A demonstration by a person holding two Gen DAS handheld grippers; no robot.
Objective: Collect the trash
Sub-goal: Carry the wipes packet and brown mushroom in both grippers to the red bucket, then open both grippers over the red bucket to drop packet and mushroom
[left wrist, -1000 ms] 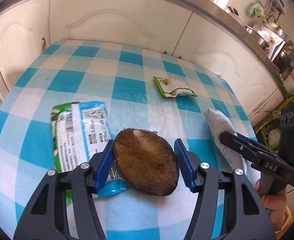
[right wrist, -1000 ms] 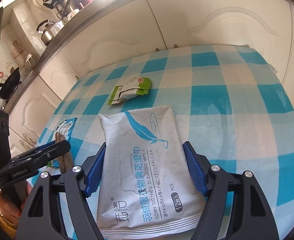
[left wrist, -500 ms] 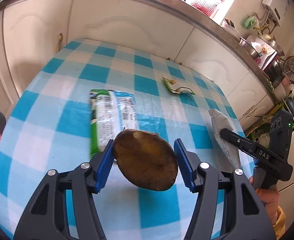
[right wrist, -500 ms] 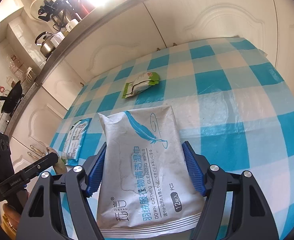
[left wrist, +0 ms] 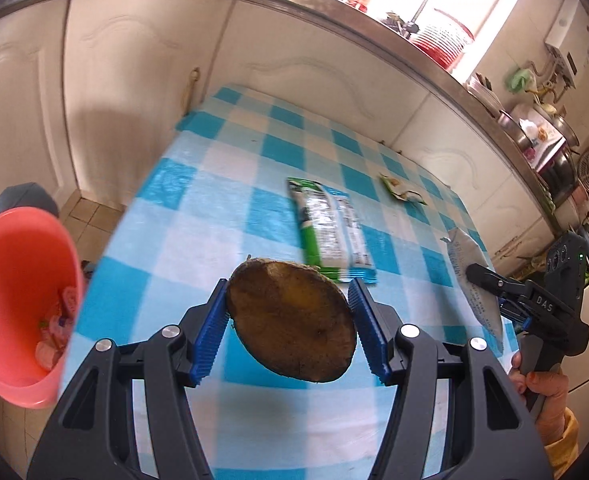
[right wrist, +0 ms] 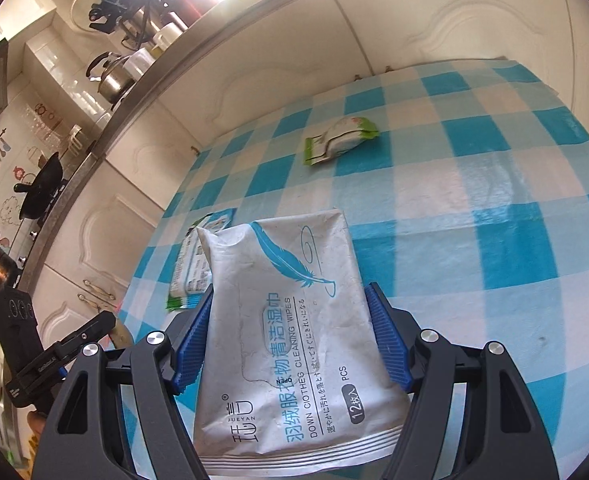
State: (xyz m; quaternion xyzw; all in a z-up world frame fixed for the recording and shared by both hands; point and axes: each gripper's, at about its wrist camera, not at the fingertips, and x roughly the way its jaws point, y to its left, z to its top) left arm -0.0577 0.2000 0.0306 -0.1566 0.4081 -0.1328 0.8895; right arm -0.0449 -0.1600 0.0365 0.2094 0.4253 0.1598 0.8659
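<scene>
Surroundings, as I logged them: a table under a blue-and-white checked cloth (left wrist: 214,216), white cabinet doors behind it. At nine o'clock of the left view, off the table edge, stood a pink bin (left wrist: 18,280) with scraps already in its bottom. On the cloth lay a green-and-blue flat packet (left wrist: 328,232) at one o'clock of my left gripper (left wrist: 288,320), and a small green-edged sachet (left wrist: 400,192) further out toward two o'clock. Nothing lay between the left gripper and the bin.

Held items: my left gripper pinched a brown, oval, mottled slice (left wrist: 290,320) between its blue pads, lifted clear of the cloth. My right gripper (right wrist: 290,340) clamped a crumpled white wipes pack (right wrist: 286,320) with a blue feather print, its bottom end toward six o'clock. The same pack showed at three o'clock in the left view.
</scene>
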